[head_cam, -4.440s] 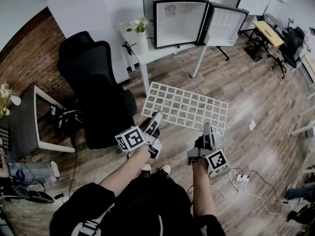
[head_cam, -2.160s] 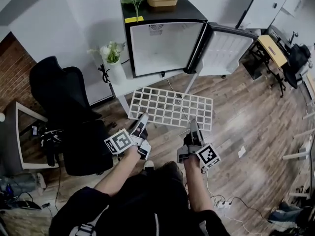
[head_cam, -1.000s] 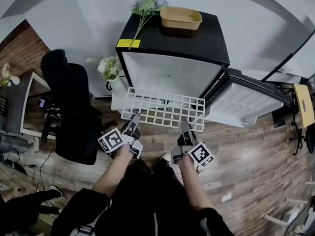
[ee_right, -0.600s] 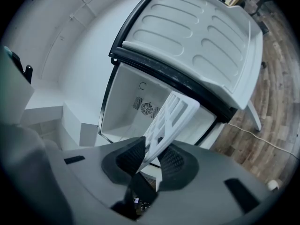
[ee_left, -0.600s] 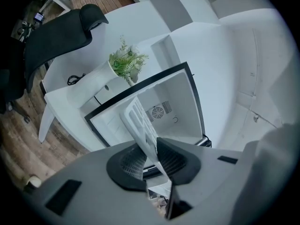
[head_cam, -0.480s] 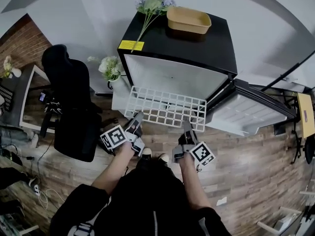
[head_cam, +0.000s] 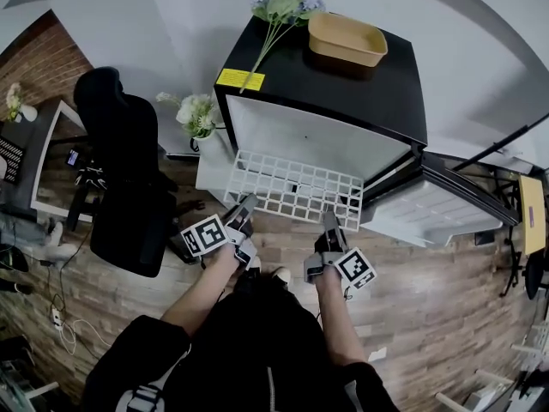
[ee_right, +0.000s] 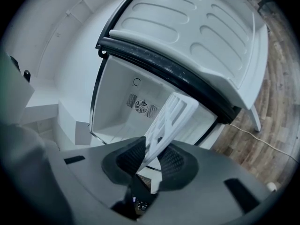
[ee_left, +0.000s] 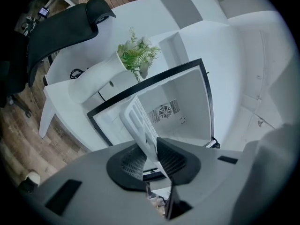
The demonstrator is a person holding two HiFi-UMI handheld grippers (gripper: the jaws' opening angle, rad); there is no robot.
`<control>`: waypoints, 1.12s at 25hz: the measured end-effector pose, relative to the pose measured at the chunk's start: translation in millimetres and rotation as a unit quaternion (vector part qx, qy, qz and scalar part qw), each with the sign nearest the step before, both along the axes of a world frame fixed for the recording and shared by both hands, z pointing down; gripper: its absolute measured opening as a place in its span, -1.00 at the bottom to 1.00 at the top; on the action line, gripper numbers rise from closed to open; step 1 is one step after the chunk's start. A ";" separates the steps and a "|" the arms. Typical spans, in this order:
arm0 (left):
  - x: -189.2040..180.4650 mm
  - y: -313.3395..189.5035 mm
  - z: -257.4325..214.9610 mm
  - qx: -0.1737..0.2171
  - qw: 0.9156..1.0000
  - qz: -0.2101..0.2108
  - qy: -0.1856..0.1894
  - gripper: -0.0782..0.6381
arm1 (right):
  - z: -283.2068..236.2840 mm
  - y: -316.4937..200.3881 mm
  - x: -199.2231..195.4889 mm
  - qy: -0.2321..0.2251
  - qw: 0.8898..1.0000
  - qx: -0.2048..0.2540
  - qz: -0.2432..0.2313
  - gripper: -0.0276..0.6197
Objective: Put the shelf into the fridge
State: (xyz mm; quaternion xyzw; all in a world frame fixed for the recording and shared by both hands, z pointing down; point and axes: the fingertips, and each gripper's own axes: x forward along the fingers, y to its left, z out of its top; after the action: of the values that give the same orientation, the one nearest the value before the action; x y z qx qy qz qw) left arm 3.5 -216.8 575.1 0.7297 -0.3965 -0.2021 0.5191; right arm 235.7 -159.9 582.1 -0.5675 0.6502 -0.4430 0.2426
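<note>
Before open black mini fridge (head_cam: pixel 343 84), held white plastic lattice shelf (head_cam: pixel 292 187).
Pinched its near edge in left gripper (head_cam: pixel 244 207) and right gripper (head_cam: pixel 328 222).

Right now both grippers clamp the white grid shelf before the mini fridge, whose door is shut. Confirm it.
Not shut: the fridge door stands open to the right, as the head view shows. The left gripper and right gripper do clamp the white grid shelf before the mini fridge.
</note>
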 end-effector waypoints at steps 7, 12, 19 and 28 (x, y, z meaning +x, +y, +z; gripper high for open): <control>4.5 -7.8 3.4 -0.003 1.000 0.003 0.002 -0.57 | 3.0 -2.4 5.5 0.008 1.000 -0.010 0.004 -0.66; 4.5 -14.6 2.6 -0.004 1.000 0.002 0.005 -0.57 | -0.8 -10.3 1.9 -0.008 1.000 0.002 0.000 -0.66; 2.5 -22.1 5.5 -0.010 1.000 0.005 0.003 -0.57 | -0.1 -15.6 1.7 -0.004 1.000 -0.006 0.001 -0.66; 6.0 -31.4 3.8 -0.009 1.000 0.006 0.007 -0.57 | -1.7 -25.2 3.2 -0.005 1.000 -0.002 0.005 -0.66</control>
State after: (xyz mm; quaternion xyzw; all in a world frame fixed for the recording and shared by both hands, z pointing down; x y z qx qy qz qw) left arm 9.5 -248.2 578.8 0.7256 -0.3902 -0.2006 0.5301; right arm 238.9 -185.1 580.4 -0.5687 0.6455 -0.4459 0.2470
